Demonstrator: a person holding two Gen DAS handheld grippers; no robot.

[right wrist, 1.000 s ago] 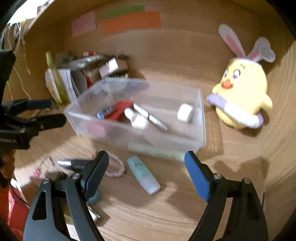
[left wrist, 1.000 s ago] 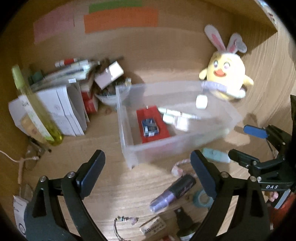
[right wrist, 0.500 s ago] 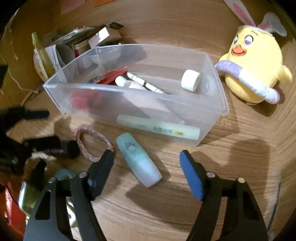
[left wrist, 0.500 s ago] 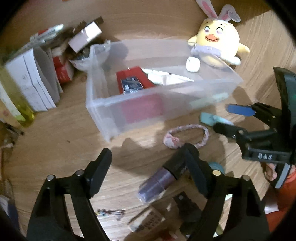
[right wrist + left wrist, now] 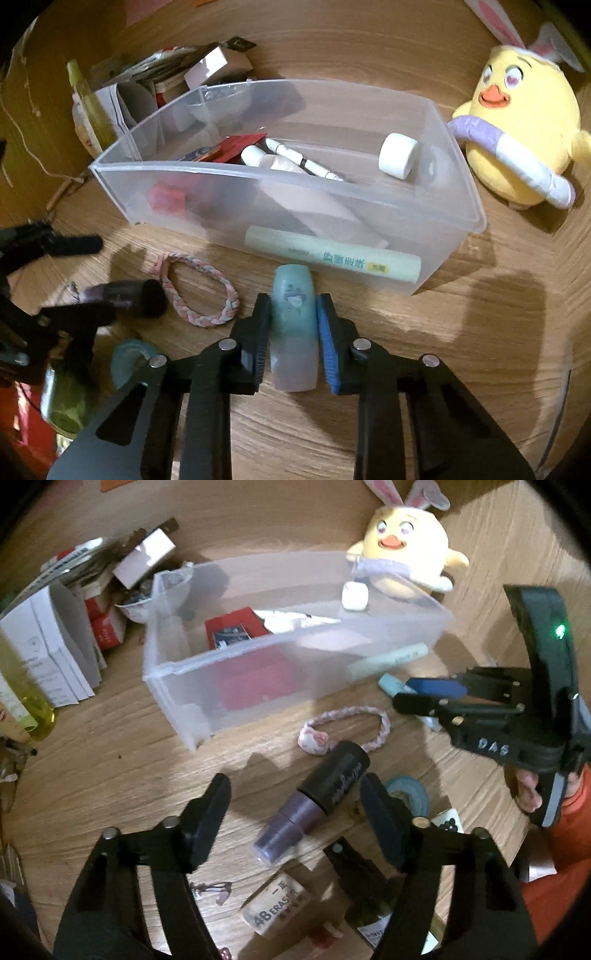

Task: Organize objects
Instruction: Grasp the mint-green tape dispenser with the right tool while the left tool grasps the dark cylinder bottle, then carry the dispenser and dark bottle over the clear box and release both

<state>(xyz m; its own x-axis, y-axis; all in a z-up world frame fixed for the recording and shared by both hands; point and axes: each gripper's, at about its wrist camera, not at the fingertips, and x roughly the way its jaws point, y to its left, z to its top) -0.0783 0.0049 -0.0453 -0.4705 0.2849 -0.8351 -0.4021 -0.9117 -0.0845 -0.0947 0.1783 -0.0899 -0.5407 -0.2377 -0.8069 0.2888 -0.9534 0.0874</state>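
A clear plastic bin [image 5: 177, 668] [image 5: 476, 221] stands on the wooden desk and holds a red card, pens, a tube and a white cap. My right gripper [image 5: 293, 317] is shut on a pale teal-and-white tube [image 5: 293, 325] lying just in front of the bin; it also shows in the left wrist view [image 5: 428, 696]. My left gripper [image 5: 295, 801] is open, with its fingers on either side of a purple-and-black tube [image 5: 314, 805] on the desk. A braided pink bracelet [image 5: 347, 727] [image 5: 199, 291] lies between the two tubes.
A yellow chick plush [image 5: 406, 554] [image 5: 524, 133] sits behind the bin's right end. Boxes, papers and a yellow-green bottle [image 5: 26, 705] crowd the left. An eraser [image 5: 277, 904], a teal tape roll [image 5: 406, 794] and small bottles lie near my left gripper.
Both grippers have moved down and forward toward the desk. My right gripper closed on the teal tube. My left gripper came down around the purple-and-black tube.
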